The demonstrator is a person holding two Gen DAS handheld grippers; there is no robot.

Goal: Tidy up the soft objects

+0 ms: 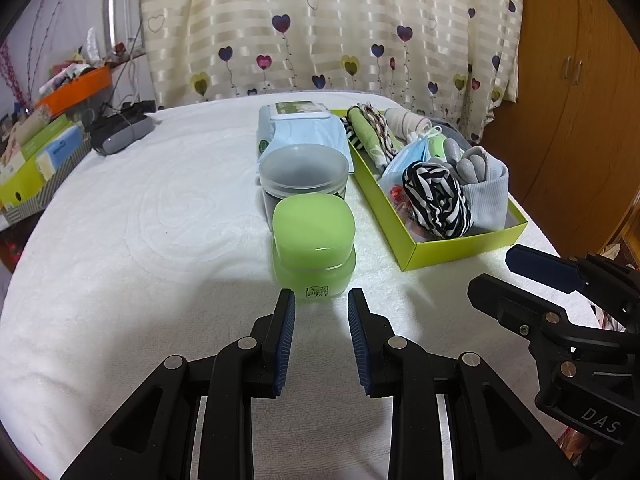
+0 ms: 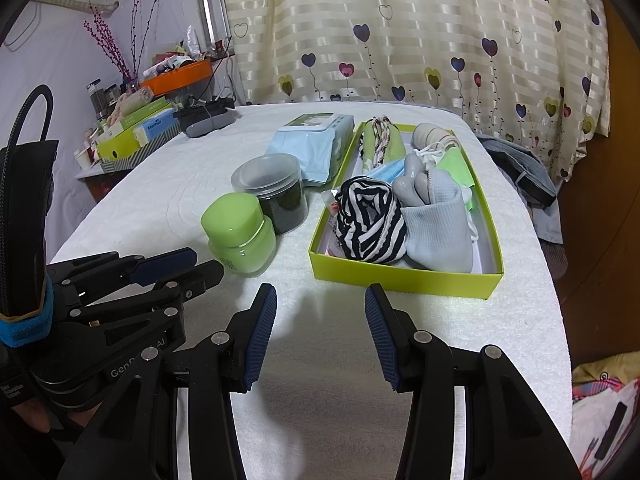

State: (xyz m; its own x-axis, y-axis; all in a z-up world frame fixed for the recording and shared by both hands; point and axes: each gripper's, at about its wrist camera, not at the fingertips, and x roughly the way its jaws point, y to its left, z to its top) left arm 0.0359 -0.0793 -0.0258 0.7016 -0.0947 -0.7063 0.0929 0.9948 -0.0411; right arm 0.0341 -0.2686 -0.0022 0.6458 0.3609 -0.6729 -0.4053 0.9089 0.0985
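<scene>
Fingers of the left gripper stand spread and empty over the white bedcover, their tips just short of a green jar that sits dead ahead of them. Beyond the jar, touching or nearly touching it, is a clear tub with a dark fill, and beyond that a pale blue pack of wipes. Right gripper fingers are likewise spread wide with nothing between them, hovering above bare cover.

Soft things already lie gathered in the green box, which sits ahead and slightly right of the right gripper's fingers, and ahead and well to the right of the left gripper's: a striped black-and-white roll, a grey glove, a blue face mask, and rolled cloths at the far end (what lies under them cannot be made out). Its long axis runs away from both grippers, with the short near wall facing the right one.

Judging from the layout, the box looks close to full, and only the wipes pack remains outside as a soft item. It lies beyond the 2 jars from the left fingers, just beside the box's far left wall, so the left gripper is lined up with it but blocked, while the right has the clearer path to the box.
</scene>
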